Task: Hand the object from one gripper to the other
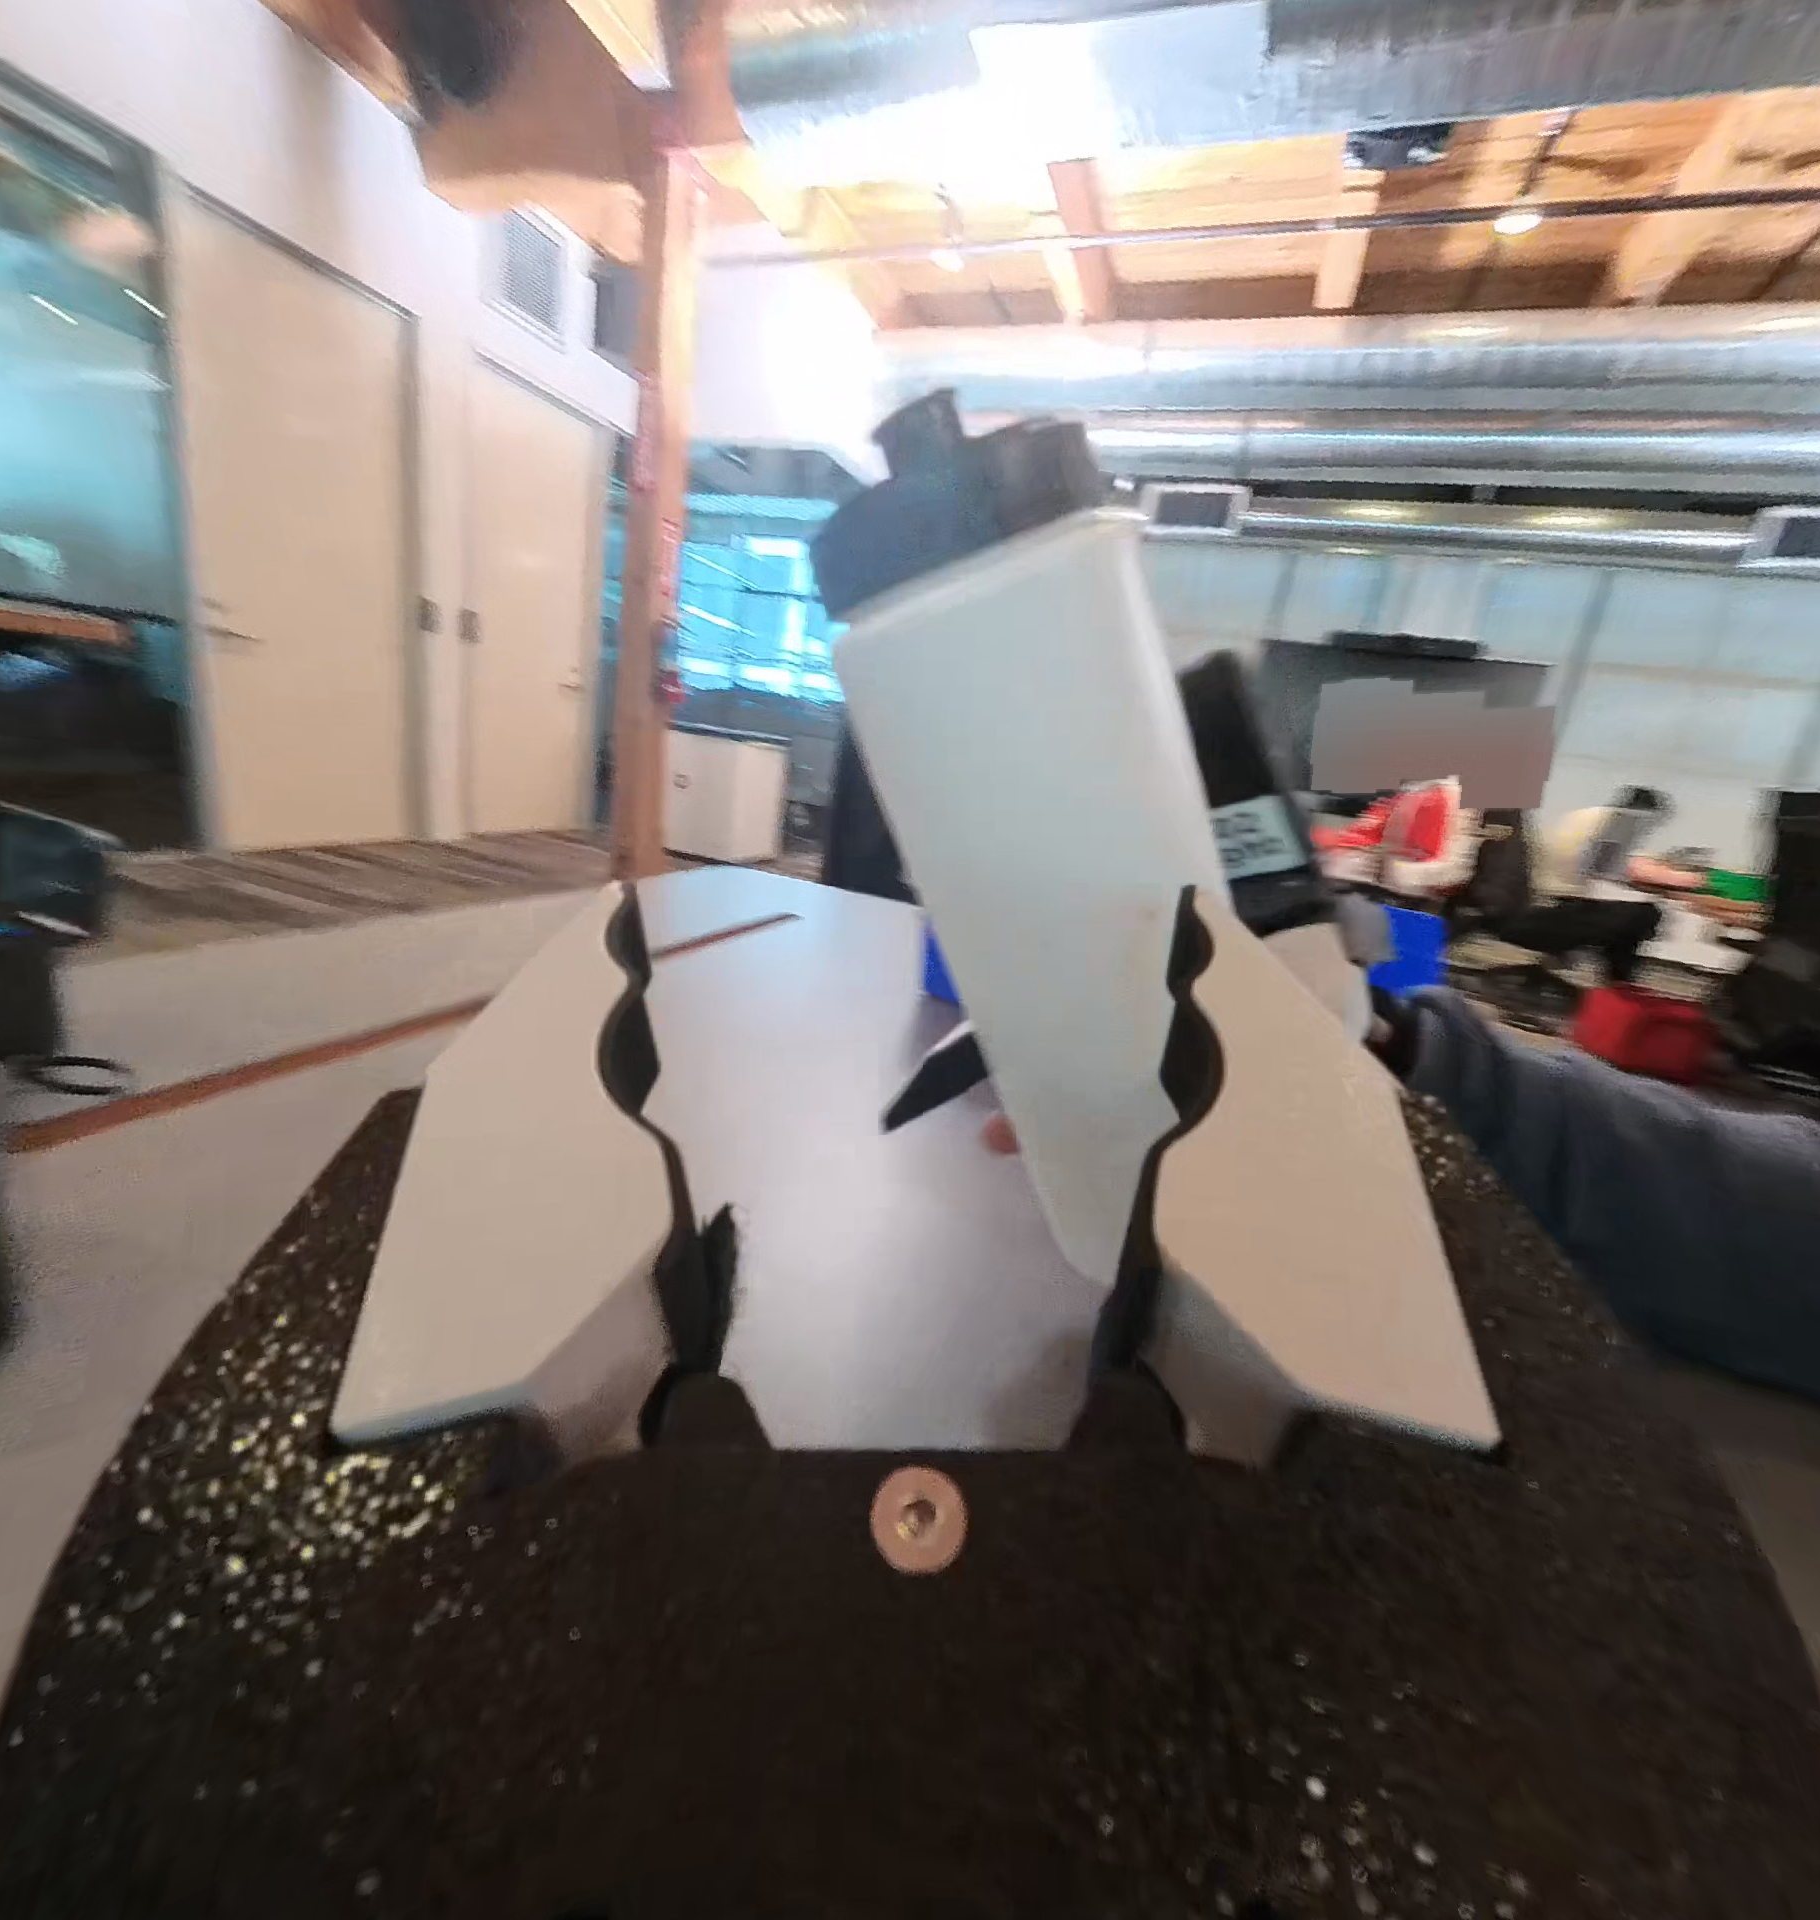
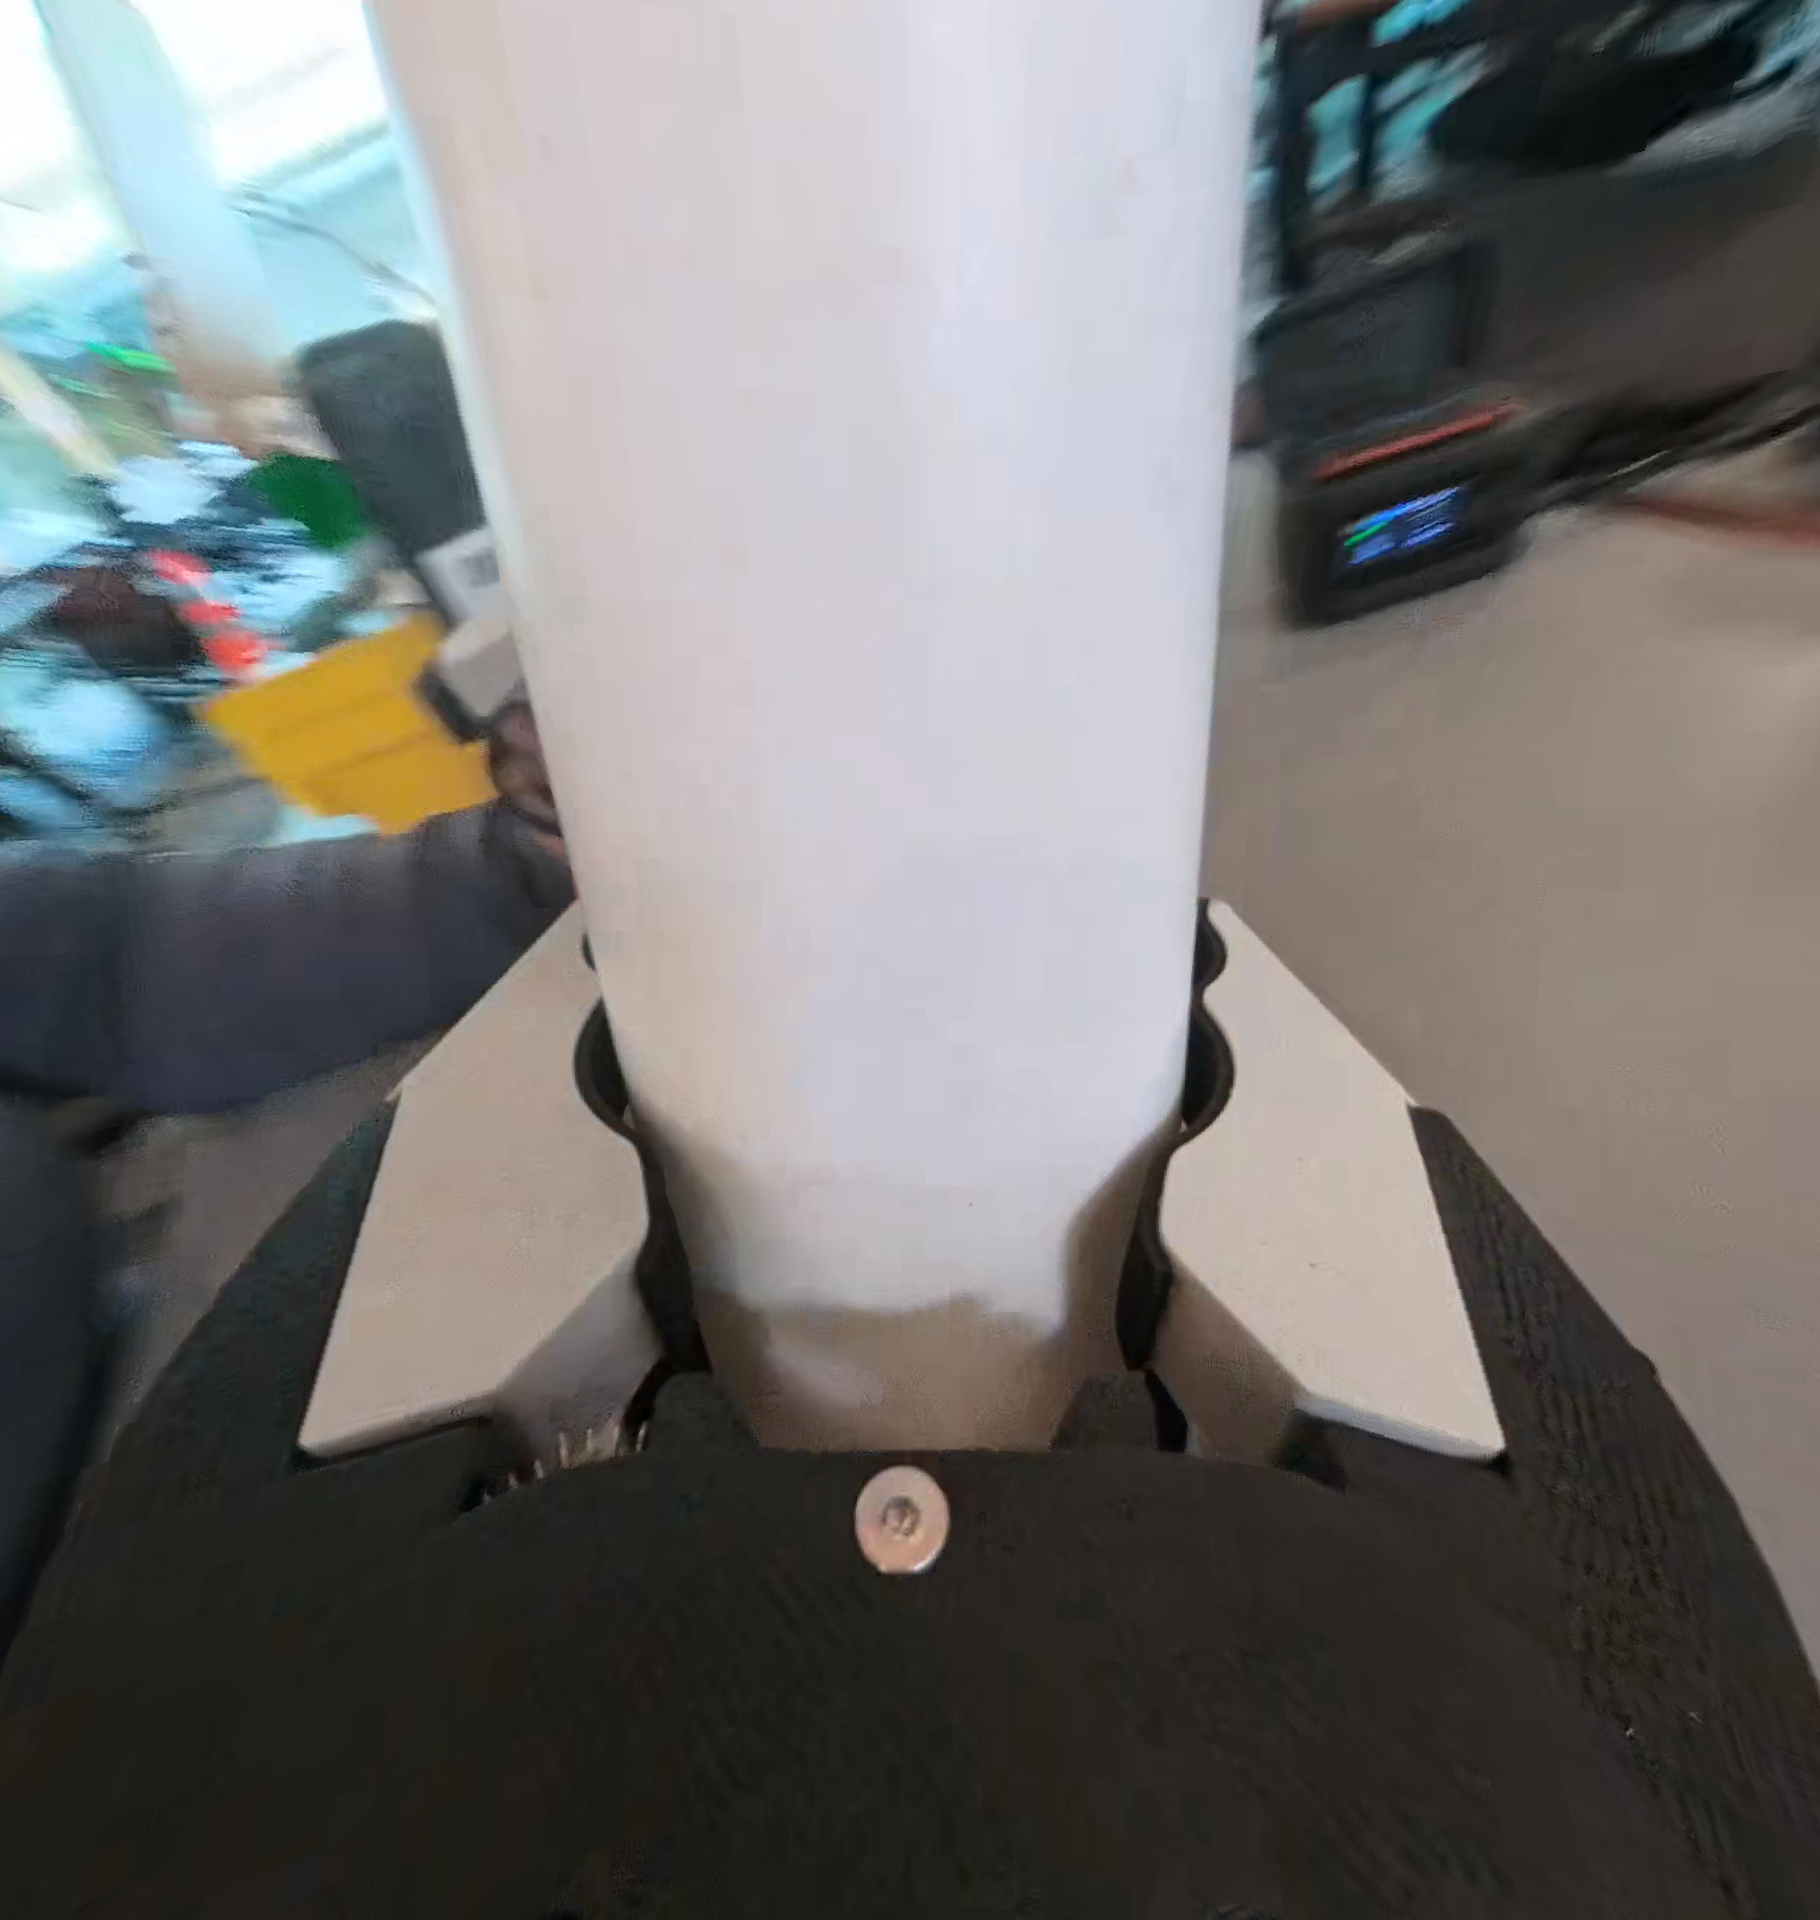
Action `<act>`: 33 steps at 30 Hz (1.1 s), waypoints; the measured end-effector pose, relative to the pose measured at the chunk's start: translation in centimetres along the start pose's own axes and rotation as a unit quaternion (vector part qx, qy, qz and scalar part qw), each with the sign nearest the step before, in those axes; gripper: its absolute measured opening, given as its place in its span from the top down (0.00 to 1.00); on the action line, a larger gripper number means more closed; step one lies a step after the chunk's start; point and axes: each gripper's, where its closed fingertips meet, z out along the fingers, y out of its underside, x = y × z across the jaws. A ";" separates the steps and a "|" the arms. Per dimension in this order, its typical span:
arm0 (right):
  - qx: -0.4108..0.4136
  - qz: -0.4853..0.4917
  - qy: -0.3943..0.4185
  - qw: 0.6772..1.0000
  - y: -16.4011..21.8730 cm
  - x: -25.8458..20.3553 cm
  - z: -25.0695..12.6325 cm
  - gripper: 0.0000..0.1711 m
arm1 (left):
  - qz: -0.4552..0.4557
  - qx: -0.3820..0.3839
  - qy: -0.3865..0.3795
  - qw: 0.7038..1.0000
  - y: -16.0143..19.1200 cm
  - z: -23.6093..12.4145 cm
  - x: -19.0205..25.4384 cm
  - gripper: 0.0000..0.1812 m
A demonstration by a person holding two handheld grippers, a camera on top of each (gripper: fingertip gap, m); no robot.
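Observation:
A white bottle (image 1: 1010, 810) with a black cap is tilted in the air, cap up and leaning left. In the left wrist view its lower end sits between my left gripper's (image 1: 906, 914) fingers, close against the right finger (image 1: 1290, 1143). The left jaws stand wide apart, with a clear gap on the left side. In the right wrist view my right gripper (image 2: 898, 925) is shut on the bottle's body (image 2: 864, 623), both pads pressed to its sides. The bottle's cap is out of that frame. The left gripper's black body (image 2: 397, 447) shows behind the bottle on the left.
A grey table (image 1: 771, 1049) lies below the left gripper. A dark sleeve (image 1: 1633, 1216) reaches in from the right. People sit at desks at the back right, by a blue bin (image 1: 1410, 951). A yellow bin (image 2: 355, 727) and a black device with a screen (image 2: 1405, 540) stand on the floor.

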 end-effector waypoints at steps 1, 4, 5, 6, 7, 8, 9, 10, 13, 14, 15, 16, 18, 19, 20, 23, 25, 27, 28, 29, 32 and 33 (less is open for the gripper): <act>-0.011 0.026 -0.045 0.999 0.5 -1.2 0.3 0.37 | -0.026 -0.014 0.028 0.999 0.5 0.3 0.8 0.45; -0.036 0.068 -0.134 0.988 1.5 -3.8 0.9 0.37 | -0.097 -0.052 0.086 0.990 1.9 1.1 2.4 0.42; -0.042 0.069 -0.144 0.986 1.8 -4.3 1.1 0.37 | -0.114 -0.060 0.101 0.987 2.3 1.2 2.9 0.42; -0.051 0.067 -0.148 0.985 2.1 -4.6 1.3 0.37 | -0.127 -0.063 0.112 0.984 2.4 1.3 3.2 0.42; -0.060 0.063 -0.149 0.985 2.4 -4.7 1.5 0.37 | -0.141 -0.060 0.126 0.980 2.3 1.3 3.7 0.44; -0.067 0.057 -0.147 0.985 2.7 -4.8 1.7 0.37 | -0.156 -0.056 0.147 0.975 2.1 1.2 4.2 0.48; -0.073 0.054 -0.145 0.985 2.9 -4.8 1.9 0.37 | -0.171 -0.052 0.175 0.968 1.9 1.0 4.9 0.56; -0.078 0.054 -0.145 0.985 3.1 -4.9 2.0 0.37 | -0.189 -0.053 0.182 0.963 1.9 1.0 5.0 0.57; -0.088 0.044 -0.140 0.985 3.6 -4.9 2.1 0.38 | -0.214 -0.111 0.187 0.952 2.9 1.1 5.0 0.58; -0.088 0.033 -0.126 0.988 3.6 -4.5 2.2 0.38 | -0.208 -0.125 0.185 0.952 3.1 1.1 4.9 0.58; -0.088 0.024 -0.109 0.990 3.6 -4.0 2.1 0.38 | -0.206 -0.134 0.177 0.953 3.2 1.1 4.7 0.58; -0.090 0.020 -0.096 0.991 3.6 -3.6 1.9 0.38 | -0.209 -0.139 0.172 0.953 3.3 1.1 4.6 0.58; -0.086 0.024 -0.090 0.992 3.2 -3.2 1.4 0.39 | -0.222 -0.147 0.168 0.949 3.4 1.0 4.3 0.58; -0.082 0.027 -0.096 0.992 3.0 -3.2 1.1 0.41 | -0.232 -0.152 0.175 0.945 3.5 0.9 4.3 0.58; -0.078 0.027 -0.105 0.991 2.8 -3.5 1.0 0.44 | -0.241 -0.155 0.181 0.941 3.7 0.7 4.3 0.58; -0.076 0.022 -0.105 0.991 2.7 -3.7 1.4 0.48 | -0.251 -0.127 0.193 0.940 3.4 0.4 4.1 0.58; -0.070 0.014 -0.104 0.992 2.6 -3.8 1.6 0.49 | -0.239 -0.105 0.196 0.945 2.9 0.4 4.2 0.57; -0.049 0.005 -0.108 0.993 1.8 -4.1 1.8 0.49 | -0.217 -0.066 0.191 0.955 2.0 0.6 4.3 0.55; -0.033 0.005 -0.113 0.993 1.2 -4.4 1.7 0.49 | -0.204 -0.052 0.178 0.961 1.9 0.7 4.0 0.48; -0.014 0.005 -0.115 0.993 0.3 -4.6 1.3 0.49 | -0.195 -0.045 0.165 0.966 1.8 0.8 3.7 0.43; 0.037 -0.020 -0.077 0.996 -3.2 -4.6 -1.7 0.49 | -0.188 -0.018 0.137 0.972 1.3 0.5 2.4 0.41; 0.057 -0.040 -0.040 0.997 -4.7 -4.4 -3.5 0.49 | -0.184 -0.012 0.128 0.975 1.2 0.4 2.0 0.41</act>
